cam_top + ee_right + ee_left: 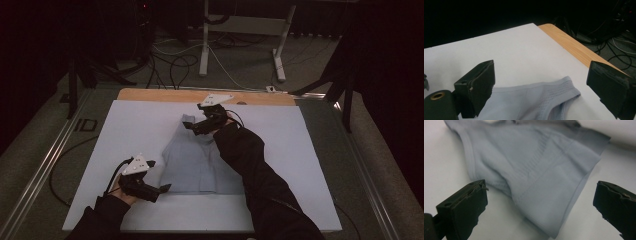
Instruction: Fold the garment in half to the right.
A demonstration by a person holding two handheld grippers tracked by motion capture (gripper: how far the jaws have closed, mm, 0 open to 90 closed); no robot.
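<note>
A pale blue sleeveless top [195,165] lies flat on the white board [125,130], hem toward the near edge. My left gripper [159,176] hovers open at the top's near-left hem corner. In the left gripper view the hem corner [536,170] lies between and beyond the wide-apart jaws of the left gripper [541,188], which hold nothing. My right gripper [191,128] stands open over the far shoulder strap. The right gripper view shows that mesh strap [559,91] low between the spread jaws of the right gripper [541,72], not pinched.
The board rests on a wooden tabletop [165,95], whose edge [574,47] runs along the far side. Metal rails [45,165] flank the table. Beyond it are floor cables [175,60] and a white table frame [240,30].
</note>
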